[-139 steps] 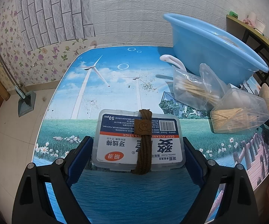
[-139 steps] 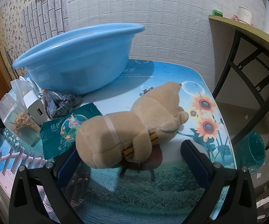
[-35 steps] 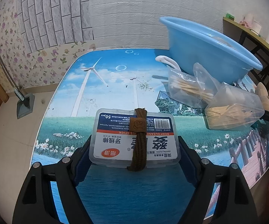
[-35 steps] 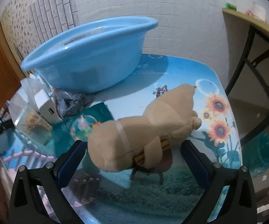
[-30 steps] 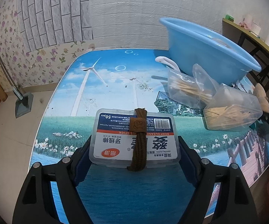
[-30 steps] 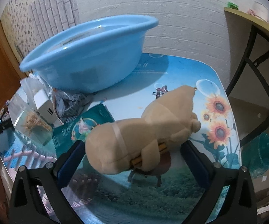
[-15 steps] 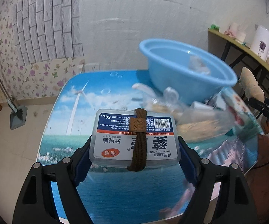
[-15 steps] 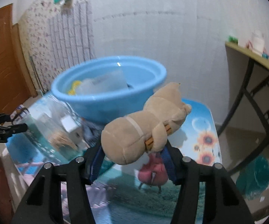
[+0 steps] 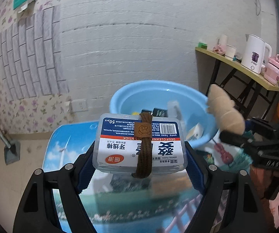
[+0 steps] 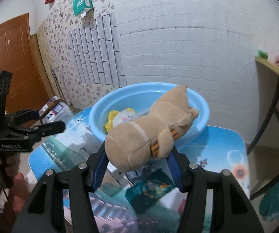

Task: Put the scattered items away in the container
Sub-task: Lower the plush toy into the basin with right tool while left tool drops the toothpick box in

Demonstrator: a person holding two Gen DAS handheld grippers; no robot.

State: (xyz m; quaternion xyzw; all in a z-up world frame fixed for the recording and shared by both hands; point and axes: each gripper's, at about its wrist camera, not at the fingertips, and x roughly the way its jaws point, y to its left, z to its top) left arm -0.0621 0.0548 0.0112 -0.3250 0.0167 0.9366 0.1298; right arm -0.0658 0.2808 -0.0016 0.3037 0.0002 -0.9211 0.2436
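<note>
Grippers are both off the table now: the right gripper (image 10: pixel 138 166) has just squeezed onto the plush (image 10: pixel 153 130), the left gripper (image 9: pixel 139 162) clamps the floss box (image 9: pixel 140 142). Both loads hang near the basin (image 9: pixel 120 101), ready to drop in.

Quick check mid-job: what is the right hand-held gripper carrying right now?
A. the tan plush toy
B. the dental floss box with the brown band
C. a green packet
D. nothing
A: the right wrist view shows the tan plush toy clamped between the blue pads of the right hand-held gripper, raised in front of the blue basin.
</note>
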